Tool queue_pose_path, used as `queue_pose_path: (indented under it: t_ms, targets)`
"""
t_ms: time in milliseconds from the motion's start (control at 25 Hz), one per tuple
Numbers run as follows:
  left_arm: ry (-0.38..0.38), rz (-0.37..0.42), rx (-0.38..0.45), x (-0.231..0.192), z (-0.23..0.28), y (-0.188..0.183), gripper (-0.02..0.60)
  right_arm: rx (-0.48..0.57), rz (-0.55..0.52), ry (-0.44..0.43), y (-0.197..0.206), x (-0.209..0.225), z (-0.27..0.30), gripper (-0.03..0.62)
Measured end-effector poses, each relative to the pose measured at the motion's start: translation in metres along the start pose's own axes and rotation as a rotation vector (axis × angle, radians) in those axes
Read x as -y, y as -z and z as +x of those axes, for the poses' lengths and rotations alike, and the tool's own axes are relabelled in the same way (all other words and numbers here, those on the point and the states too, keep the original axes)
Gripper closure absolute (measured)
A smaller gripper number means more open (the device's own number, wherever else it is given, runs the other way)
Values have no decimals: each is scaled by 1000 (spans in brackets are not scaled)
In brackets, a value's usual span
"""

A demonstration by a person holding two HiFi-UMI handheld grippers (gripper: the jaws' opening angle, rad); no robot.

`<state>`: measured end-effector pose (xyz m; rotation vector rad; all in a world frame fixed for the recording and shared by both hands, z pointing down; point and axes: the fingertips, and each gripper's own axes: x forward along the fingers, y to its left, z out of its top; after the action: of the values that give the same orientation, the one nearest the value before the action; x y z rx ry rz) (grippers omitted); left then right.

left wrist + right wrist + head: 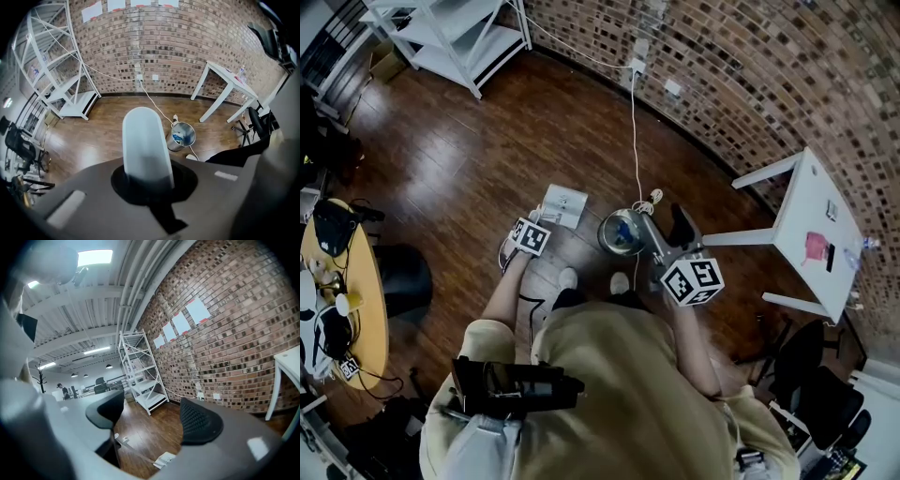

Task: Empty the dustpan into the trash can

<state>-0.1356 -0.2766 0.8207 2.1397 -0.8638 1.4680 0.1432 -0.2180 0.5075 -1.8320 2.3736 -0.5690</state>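
The metal trash can (pixel 622 232) stands on the wood floor just ahead of the person's feet, with something blue inside; it also shows in the left gripper view (pixel 182 136). A white flat dustpan (pixel 563 204) lies on the floor left of it. My left gripper (pixel 539 225) hangs over the dustpan's near edge, pointing steeply down. In its own view my left gripper (pixel 150 183) is shut on a pale rounded handle (pixel 144 140) that rises out of the jaws. My right gripper (pixel 677 228) is held level beside the can's right side; its jaws (pixel 154 420) stand apart with only floor between them.
A white cable (pixel 635 131) runs from the brick wall's socket to the can. A white table (pixel 816 234) stands at right and a white shelf rack (pixel 455 37) at the far left. A round wooden table (pixel 366 309) and a black office chair (pixel 816 384) flank the person.
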Motion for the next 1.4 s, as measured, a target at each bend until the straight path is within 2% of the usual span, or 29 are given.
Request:
queue_pose_path:
  t_ms: [240,520,720,920,1080,1400]
  targets:
    - [11,55,8,5,-26,-29,581,-15,-47,3,3,1,-4,232]
    - [21,138,-14,4,-77,-43,581,-4,-30,-19,-2,-1,-8,232]
    - [40,214,-19,8,-129,-55,581,10,-27,-23,-9,-1,-11,232]
    - [68,256,-18,5,-179,-67,581,24,-9,-27,-10,4,-14,232]
    - [37,314,-44,-8,-220,-75,581,39,7,-34,-11,5,-15,232]
    - [44,432,-34,-19,-303,-104,581,72,35,-35,-21,8,-18,232]
